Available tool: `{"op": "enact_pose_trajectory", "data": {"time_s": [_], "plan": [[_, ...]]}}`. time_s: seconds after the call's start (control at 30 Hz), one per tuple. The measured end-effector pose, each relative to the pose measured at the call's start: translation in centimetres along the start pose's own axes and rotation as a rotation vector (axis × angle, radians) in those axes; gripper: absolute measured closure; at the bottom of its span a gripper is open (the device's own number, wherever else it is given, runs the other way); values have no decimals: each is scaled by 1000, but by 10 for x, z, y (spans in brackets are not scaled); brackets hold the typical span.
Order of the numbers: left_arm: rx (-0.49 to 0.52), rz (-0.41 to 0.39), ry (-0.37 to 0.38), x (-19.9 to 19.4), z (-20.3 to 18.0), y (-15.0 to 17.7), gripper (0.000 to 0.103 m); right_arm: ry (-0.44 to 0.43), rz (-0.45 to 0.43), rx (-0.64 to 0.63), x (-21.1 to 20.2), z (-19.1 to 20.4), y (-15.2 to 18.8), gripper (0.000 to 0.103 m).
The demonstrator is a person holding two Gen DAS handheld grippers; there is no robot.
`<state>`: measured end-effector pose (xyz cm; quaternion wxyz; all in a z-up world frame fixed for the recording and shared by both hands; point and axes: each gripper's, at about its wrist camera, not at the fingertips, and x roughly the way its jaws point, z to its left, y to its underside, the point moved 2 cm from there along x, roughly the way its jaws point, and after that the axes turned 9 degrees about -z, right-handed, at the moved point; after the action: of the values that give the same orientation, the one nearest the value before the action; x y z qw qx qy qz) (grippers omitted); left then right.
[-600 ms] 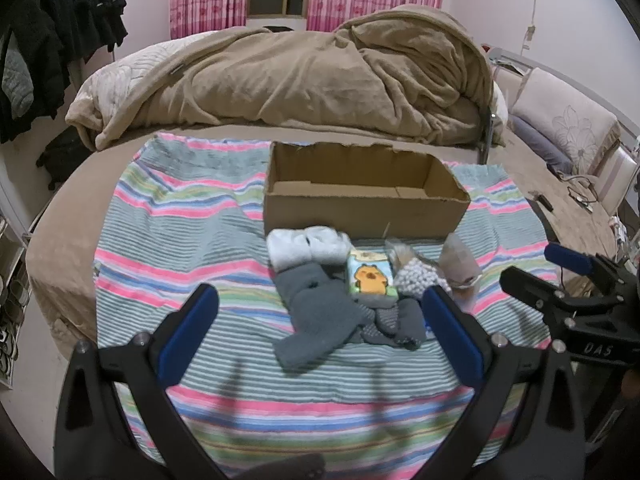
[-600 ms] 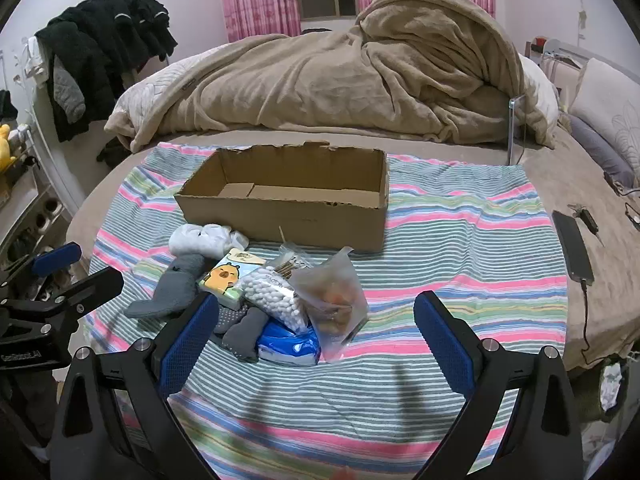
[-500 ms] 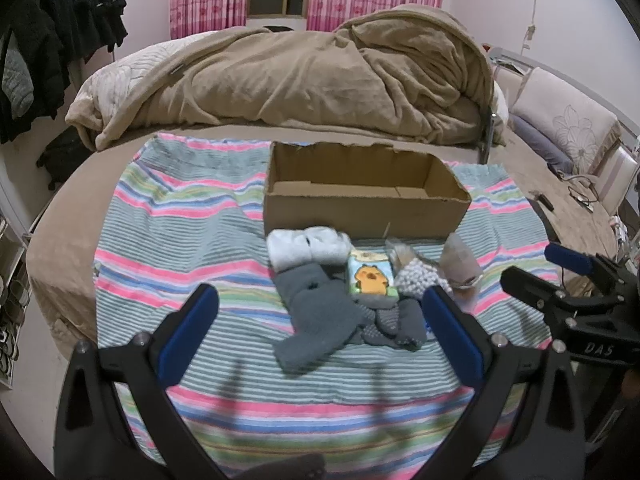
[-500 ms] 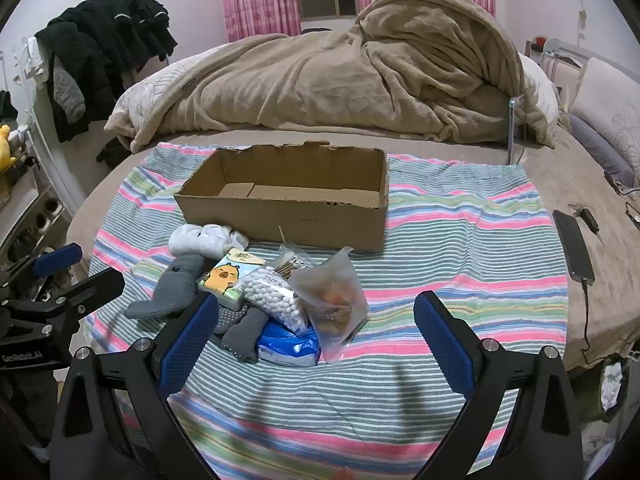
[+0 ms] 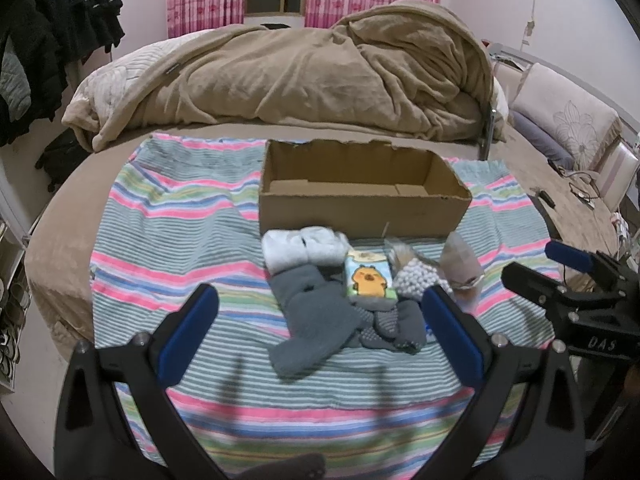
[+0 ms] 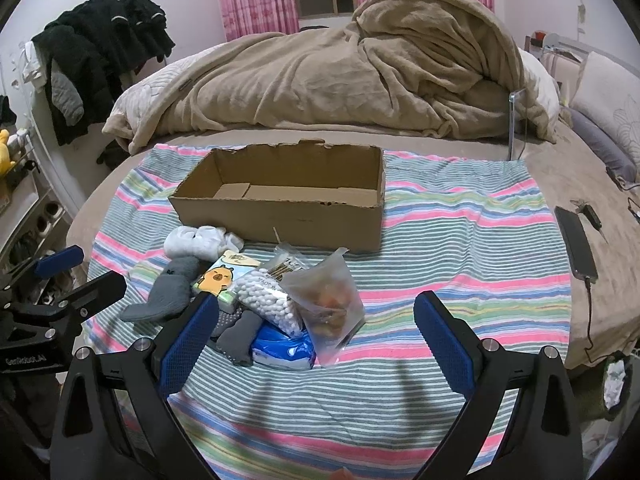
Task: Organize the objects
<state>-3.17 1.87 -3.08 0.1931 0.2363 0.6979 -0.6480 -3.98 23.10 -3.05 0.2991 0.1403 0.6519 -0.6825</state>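
Striped cloth [image 5: 180, 240], rectangular cardboard box [image 5: 362, 210]

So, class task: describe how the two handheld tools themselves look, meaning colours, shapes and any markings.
Both tools share one build: the left tool and the right tool each have two matte black, angular plastic arms with cut-out slots and silver screws. Each arm ends in a flat finger faced with a blue textured pad. White lettering marks their bodies, "DAS" on the right one. No cables or sleeves show.
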Motion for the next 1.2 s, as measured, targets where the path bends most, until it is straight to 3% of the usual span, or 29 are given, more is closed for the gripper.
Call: {"op": "enact_pose_trajectory", "data": {"time_s": [0.67, 1.2], "plan": [[-53, -3, 35, -5, 5, 1, 0, -1, 0, 2, -1, 0, -1, 3], [-24, -6, 62, -4, 0, 4, 0, -1, 2, 1, -2, 1, 0, 3]]}}
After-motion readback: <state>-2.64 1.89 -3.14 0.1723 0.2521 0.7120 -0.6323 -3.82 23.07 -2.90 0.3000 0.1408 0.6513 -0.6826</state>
